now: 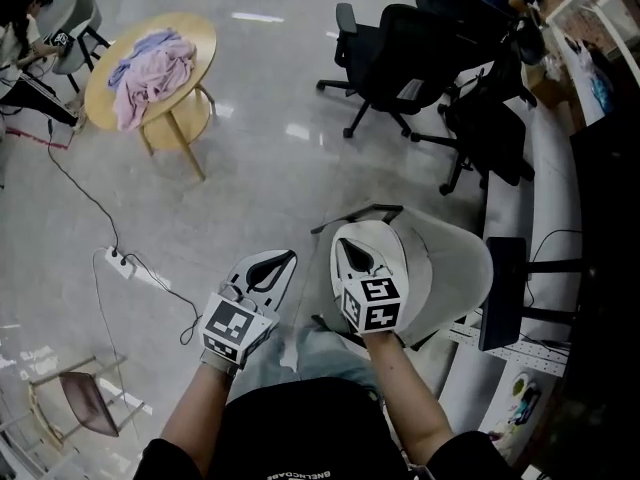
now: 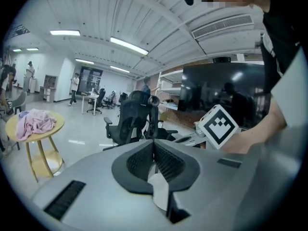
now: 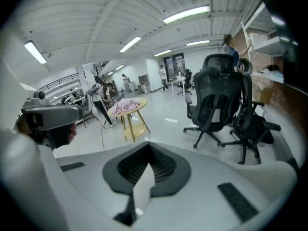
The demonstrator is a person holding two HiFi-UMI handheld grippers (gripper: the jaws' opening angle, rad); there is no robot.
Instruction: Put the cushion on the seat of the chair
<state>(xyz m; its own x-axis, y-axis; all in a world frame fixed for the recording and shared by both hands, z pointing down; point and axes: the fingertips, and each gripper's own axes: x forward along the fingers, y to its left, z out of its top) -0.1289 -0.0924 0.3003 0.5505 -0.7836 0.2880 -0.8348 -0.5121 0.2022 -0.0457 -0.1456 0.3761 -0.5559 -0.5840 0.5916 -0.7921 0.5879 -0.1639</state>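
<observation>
We judge that the task is at its beginning. The left tool [image 1: 280, 261] and the right tool [image 1: 352, 248] are both closed, with nothing between the jaws, and are held up near the body. The white chair [image 1: 455, 258] stands just beyond the right tool, and its seat looks bare. We cannot find a cushion for sure. The only soft thing is a pink bundle [image 1: 150, 68] on the round bench [image 1: 205, 38] far left (it may be only cloth). The next move calls for going there, past the cable [image 1: 80, 188] on the floor, opening one tool and taking the bundle by a thick edge.
</observation>
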